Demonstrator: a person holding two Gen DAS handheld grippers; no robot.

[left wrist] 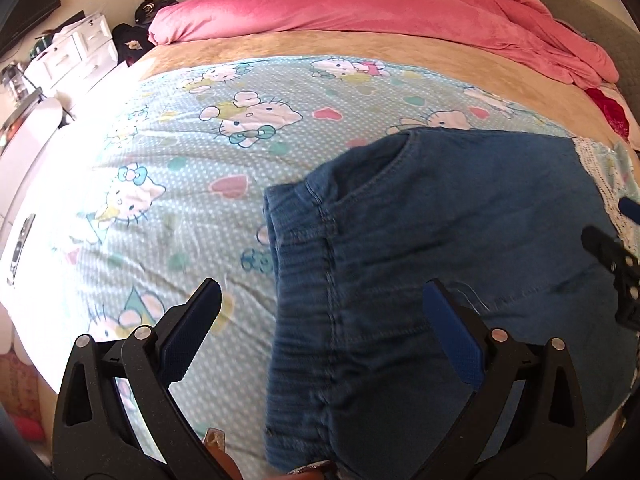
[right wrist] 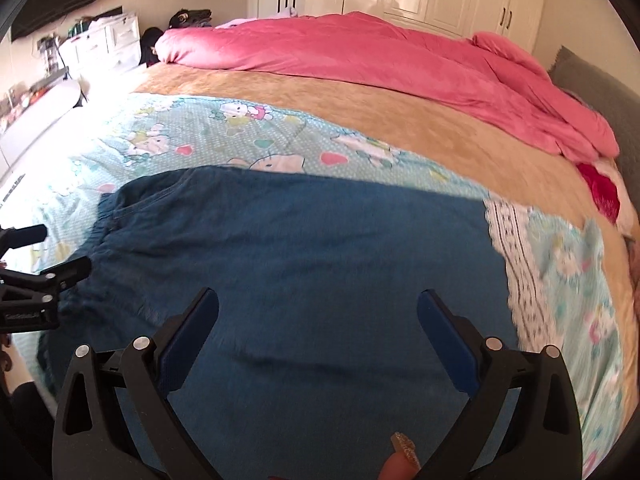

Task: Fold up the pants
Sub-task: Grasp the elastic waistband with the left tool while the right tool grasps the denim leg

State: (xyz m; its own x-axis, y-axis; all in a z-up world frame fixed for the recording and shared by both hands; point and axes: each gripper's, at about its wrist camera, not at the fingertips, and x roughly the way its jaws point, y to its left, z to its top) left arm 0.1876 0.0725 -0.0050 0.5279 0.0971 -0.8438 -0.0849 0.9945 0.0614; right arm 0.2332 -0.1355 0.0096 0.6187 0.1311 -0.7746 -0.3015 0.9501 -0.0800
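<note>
Black two-finger left tongs (left wrist: 322,300) and right tongs (right wrist: 318,306), both apart and empty, over blue denim elastic-waist pants (right wrist: 288,248) flat beneath them on cartoon-print sheet (left wrist: 168,184); step: apparently between folds; next: clamp an edge, likely waistband (left wrist: 304,280).

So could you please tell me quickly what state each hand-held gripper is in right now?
Left hand-held gripper: open, holding nothing, over the waistband of the pants.
Right hand-held gripper: open, holding nothing, above the pants.

open sheet (left wrist: 168,208) left of pants (left wrist: 420,240); pink duvet (left wrist: 360,4) blocks far side
</note>
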